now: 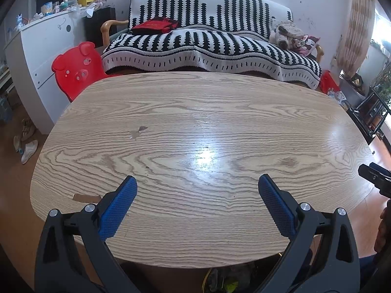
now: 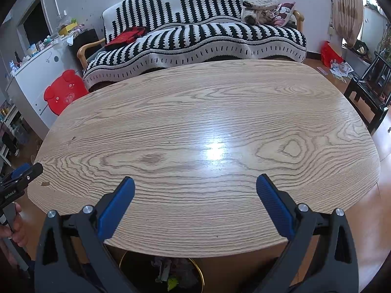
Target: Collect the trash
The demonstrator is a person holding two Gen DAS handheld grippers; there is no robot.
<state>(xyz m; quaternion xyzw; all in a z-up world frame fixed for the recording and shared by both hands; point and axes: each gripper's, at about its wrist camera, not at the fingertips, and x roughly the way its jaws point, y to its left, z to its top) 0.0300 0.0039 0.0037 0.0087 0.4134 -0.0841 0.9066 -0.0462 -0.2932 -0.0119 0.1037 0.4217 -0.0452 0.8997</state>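
Left wrist view: left tongs (image 1: 197,183) hang over the near edge of the oval pale wood-grain table (image 1: 220,112); blue ribbed pads (image 1: 119,205) spread wide, nothing between them.
Right wrist view: right tongs (image 2: 195,183) likewise spread wide and empty, over the near edge of the same table; the left tongs' black tip shows at far left.
Trash on table: one small flat tan scrap, cardboard-like (image 1: 86,197), lying on the near-left rim, just beside the left tongs' left finger, on its outer side. Touching the finger or not: cannot tell. In the right wrist view only a small brown fleck (image 2: 45,183) shows there.
Long axis of scrap: roughly crosswise to the tongs' pointing direction, along the table's edge.
Other marks: a small brownish stain (image 1: 139,131) ahead and left of the left tongs; scrap or chip in the veneer, cannot tell.
Bin: dark round bin with gold rim (image 2: 161,273), under the table edge, below and between the two tongs; litter inside.
Nearer arm: left, plainly; the right tongs stand well apart from the scrap.
Key relation: scrap sits outside the left tongs' gap, so judged next step is a shift leftward, then a low flat pinch.
Risk: thin piece, may slide off the rim.
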